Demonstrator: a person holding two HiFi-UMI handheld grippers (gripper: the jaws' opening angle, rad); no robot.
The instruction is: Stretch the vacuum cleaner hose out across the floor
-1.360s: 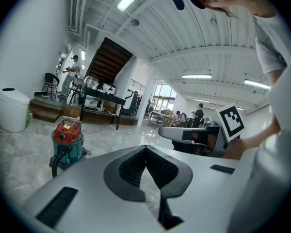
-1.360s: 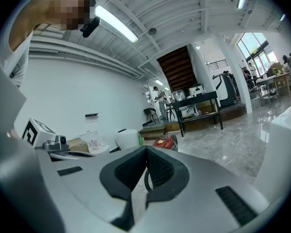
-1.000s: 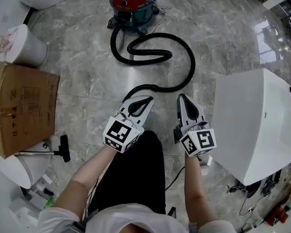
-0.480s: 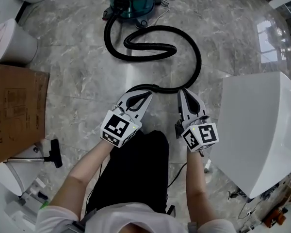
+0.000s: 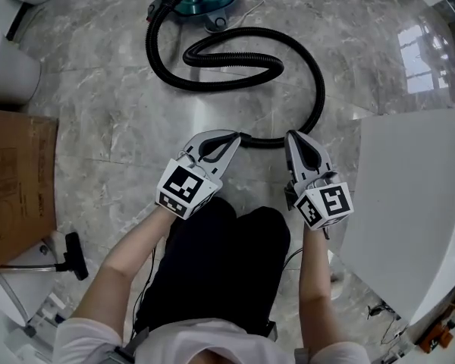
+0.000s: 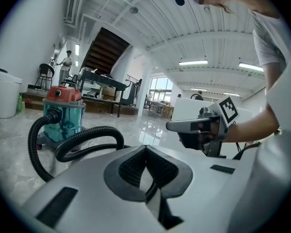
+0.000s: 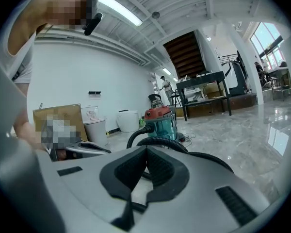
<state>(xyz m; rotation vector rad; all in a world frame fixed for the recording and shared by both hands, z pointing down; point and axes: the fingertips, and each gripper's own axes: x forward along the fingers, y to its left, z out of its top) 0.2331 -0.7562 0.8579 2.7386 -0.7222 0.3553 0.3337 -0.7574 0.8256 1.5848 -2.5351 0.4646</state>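
Scene: a person (image 5: 212, 279) in black trousers stands over a grey marble floor (image 5: 98, 120) with a gripper in each hand, seen from the head camera

Vacuum (image 6: 63, 113): teal drum with a red lid, standing on the floor at the far end, well apart from both grippers

Hose (image 5: 317, 89): black and ribbed, it leaves the drum's left side, curls down and right into a flat loop, swings out wide to the right and bends back toward the person; it lies curled on the floor, not straight

Hose end (image 5: 252, 138): on the floor between the two gripper tips and just beside the left one; whether they touch cannot be told

Left gripper (image 5: 231, 137): clenched, pads pressed together with nothing gripped, aimed toward the hose end

Right gripper (image 5: 294, 139): also closed tight and holding nothing, set beside the left, its tip near the hose's last bend

Left of frame: cardboard box (image 5: 15, 180), white bin (image 5: 4, 70), and a black brush head (image 5: 74, 245) on a metal tube

Right of frame: large white cabinet (image 5: 417, 203), close beside the right gripper

Background: the gripper views take in a dark staircase (image 6: 104, 50), a black table (image 6: 104, 84) and a figure (image 6: 67, 59) standing far off under strip lights
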